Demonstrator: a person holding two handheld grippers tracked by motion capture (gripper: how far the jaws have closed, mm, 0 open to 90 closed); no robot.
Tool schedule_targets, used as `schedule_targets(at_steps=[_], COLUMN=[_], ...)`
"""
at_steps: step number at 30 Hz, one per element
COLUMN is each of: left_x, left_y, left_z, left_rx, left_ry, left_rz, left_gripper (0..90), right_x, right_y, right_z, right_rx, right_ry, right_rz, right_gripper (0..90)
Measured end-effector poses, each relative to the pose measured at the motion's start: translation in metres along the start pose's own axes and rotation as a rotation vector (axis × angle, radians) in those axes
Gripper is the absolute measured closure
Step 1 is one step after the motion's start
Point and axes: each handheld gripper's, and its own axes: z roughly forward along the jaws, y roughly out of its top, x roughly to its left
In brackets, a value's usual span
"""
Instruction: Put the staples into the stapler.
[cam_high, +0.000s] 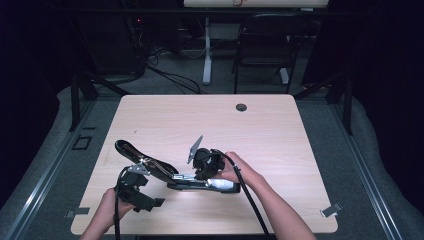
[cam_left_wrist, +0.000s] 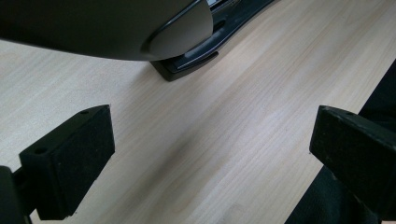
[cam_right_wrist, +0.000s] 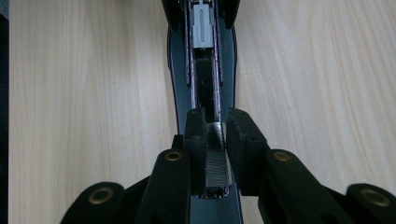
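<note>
Room's pretty dark all round in the high view, but the table (cam_high: 280, 130) is lit evenly from above, soft shadows only. Left gripper view: the stapler (cam_left_wrist: 140, 32) at the top is a blurry blob, too close. Right gripper view is sharp mid-frame, with a bit of glare on the staples (cam_right_wrist: 215, 161).

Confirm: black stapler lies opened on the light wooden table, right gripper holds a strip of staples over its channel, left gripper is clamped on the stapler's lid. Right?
Not quite. The left gripper is not clamped on the lid: the left gripper view shows its jaws wide apart over bare light wooden table. The rest stands: black stapler open, right gripper shut on the strip of staples.
</note>
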Motion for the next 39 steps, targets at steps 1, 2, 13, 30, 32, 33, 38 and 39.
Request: schedule_targets(at_steps=[1, 2, 13, 30, 32, 33, 38, 39], left_x=[0.000, 0.000, 0.000, 0.002, 0.004, 0.005, 0.008, 0.009], left_y=[0.000, 0.000, 0.000, -0.001, -0.001, -0.001, -0.004, -0.004], left_z=[0.000, 0.000, 0.001, -0.003, -0.005, -0.006, -0.009, -0.009], left_rx=[-0.002, -0.003, -0.002, -0.029, -0.039, -0.039, -0.054, -0.056], left_ry=[0.000, -0.001, -0.002, -0.010, -0.008, -0.006, 0.002, 0.001], left_rz=[-0.003, -0.004, -0.003, -0.021, -0.029, -0.032, -0.057, -0.059], left_gripper=[0.1, 0.1, 0.1, 0.0, 0.0, 0.1, 0.1, 0.1], right_x=[0.000, 0.000, -0.002, -0.007, -0.007, -0.008, -0.008, -0.008], right_y=[-0.001, -0.001, -0.002, -0.007, -0.008, -0.009, -0.012, -0.013], right_z=[0.000, 0.000, 0.002, 0.000, -0.002, -0.003, -0.007, -0.009], right_rx=[-0.004, -0.004, -0.006, -0.026, -0.031, -0.034, -0.056, -0.054], right_ry=[0.002, 0.001, -0.003, 0.015, 0.015, 0.013, -0.005, -0.010], right_rz=[0.005, 0.007, 0.029, 0.064, 0.072, 0.075, 0.095, 0.101], right_gripper=[78.9, 79.4, 79.9, 78.3, 77.3, 76.9, 71.1, 68.5])
